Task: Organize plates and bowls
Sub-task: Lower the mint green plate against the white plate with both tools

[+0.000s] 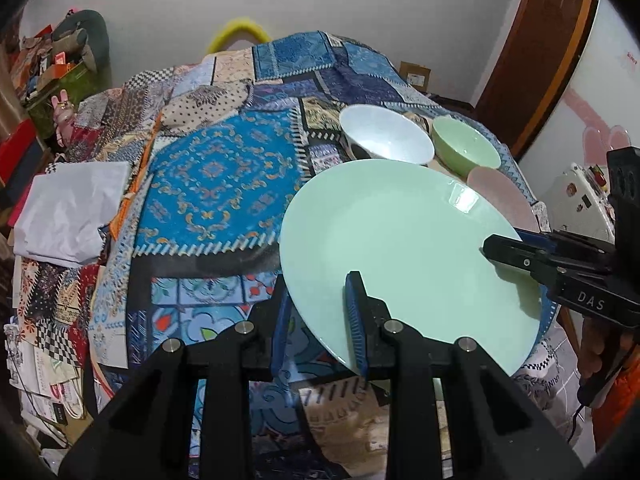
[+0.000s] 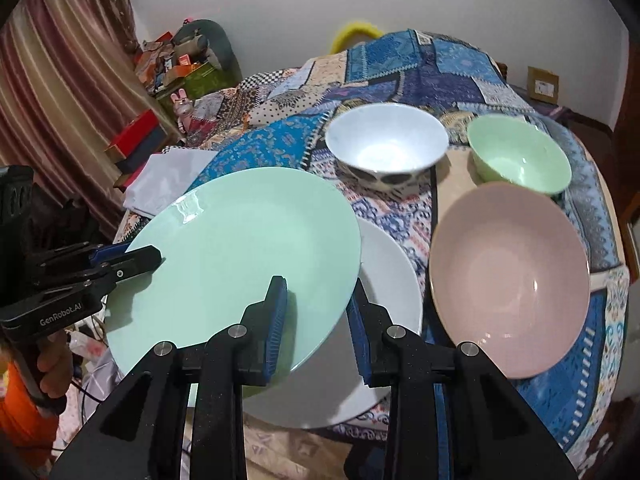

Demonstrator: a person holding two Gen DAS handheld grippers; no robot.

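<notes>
Both wrist views look down, sharing the green plate [image 1: 400, 248].

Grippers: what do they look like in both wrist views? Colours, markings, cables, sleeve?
Both are matte black plastic with silver bolt heads and ribbed blue pads. The right gripper carries white "DAS" lettering; the left gripper reads "GenRobot.AI". A thin black cable hangs below the right handle. Orange sleeves show at both.

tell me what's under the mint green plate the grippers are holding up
In the right wrist view, a white plate lies on the patchwork cloth under the mint green plate, which both grippers clamp by its rim. The green plate covers the white plate's left part.
</notes>
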